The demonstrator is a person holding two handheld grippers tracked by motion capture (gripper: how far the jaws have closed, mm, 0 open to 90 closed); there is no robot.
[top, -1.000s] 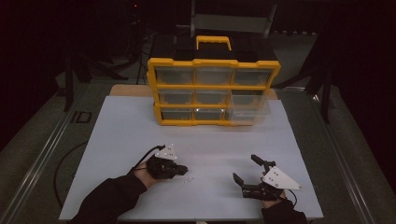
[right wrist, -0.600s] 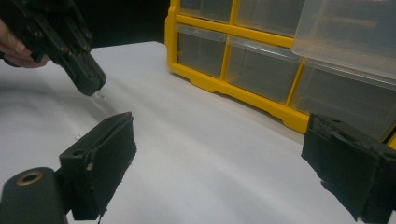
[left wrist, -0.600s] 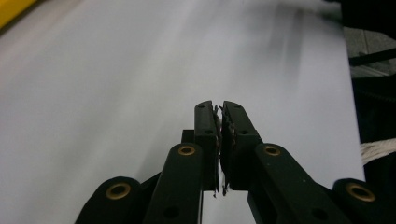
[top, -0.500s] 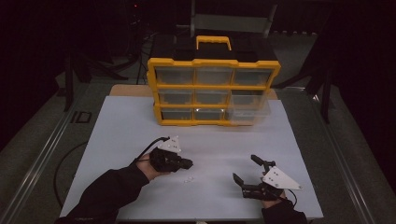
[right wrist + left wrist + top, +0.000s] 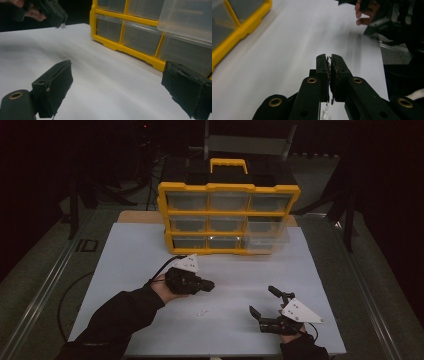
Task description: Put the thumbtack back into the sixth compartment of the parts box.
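Note:
My left gripper [image 5: 210,286] hangs above the white table [image 5: 130,255], left of centre, with its jaws shut. In the right gripper view a small white piece [image 5: 63,25] is pinched at the tip of the left gripper [image 5: 60,21]. In the left gripper view the left gripper [image 5: 330,61] has its pads pressed together. Two small white pieces [image 5: 201,312] lie on the table below and in front of it. My right gripper [image 5: 261,300] rests near the front right edge, jaws wide open and empty; in its own view the right gripper [image 5: 122,87] points at the organizer.
A yellow drawer organizer [image 5: 229,189] with clear drawers and a yellow handle stands at the back of the table. Its lower right drawer [image 5: 267,238] is pulled out toward me. A dark floor surrounds the table.
My left gripper has risen off the table and moved to the right and away from me, still shut. The right gripper has stayed where it was.

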